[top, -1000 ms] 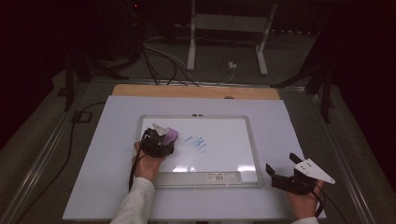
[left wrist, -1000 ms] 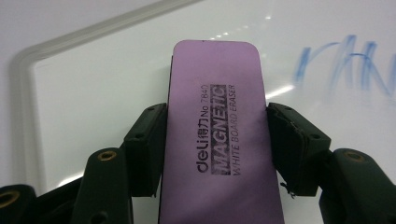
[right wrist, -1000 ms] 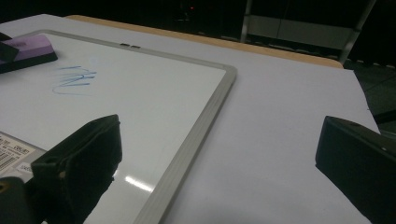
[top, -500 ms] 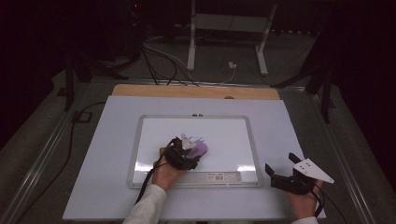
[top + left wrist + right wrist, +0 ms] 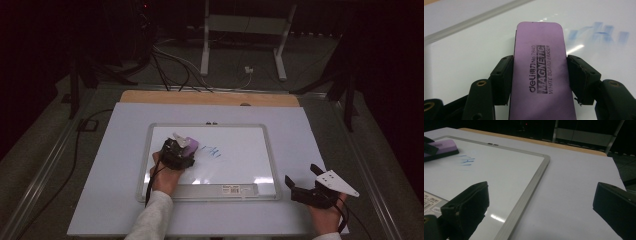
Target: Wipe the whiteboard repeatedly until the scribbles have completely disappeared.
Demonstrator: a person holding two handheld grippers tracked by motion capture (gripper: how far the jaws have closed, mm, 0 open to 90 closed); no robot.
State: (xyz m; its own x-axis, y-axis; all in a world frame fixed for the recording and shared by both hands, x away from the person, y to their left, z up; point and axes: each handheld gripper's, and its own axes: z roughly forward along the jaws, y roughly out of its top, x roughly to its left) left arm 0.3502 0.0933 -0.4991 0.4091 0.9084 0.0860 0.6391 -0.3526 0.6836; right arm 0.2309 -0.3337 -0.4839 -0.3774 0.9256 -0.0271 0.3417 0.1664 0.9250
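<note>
The left gripper (image 5: pixel 540 75) clamps the purple eraser (image 5: pixel 540 72) by its long sides, lying on the whiteboard (image 5: pixel 240 165) at nine o'clock of the blue marks (image 5: pixel 214 151); probably light, stiff, easy.

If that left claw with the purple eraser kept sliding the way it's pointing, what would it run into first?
Probably the blue marks on the whiteboard. The left claw grips the eraser, and the marks lie ahead, slightly right of its line. Beyond them comes the board's frame.

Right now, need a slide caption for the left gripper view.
Left gripper clamps a purple magnetic eraser on the whiteboard, beside blue marks.
</note>
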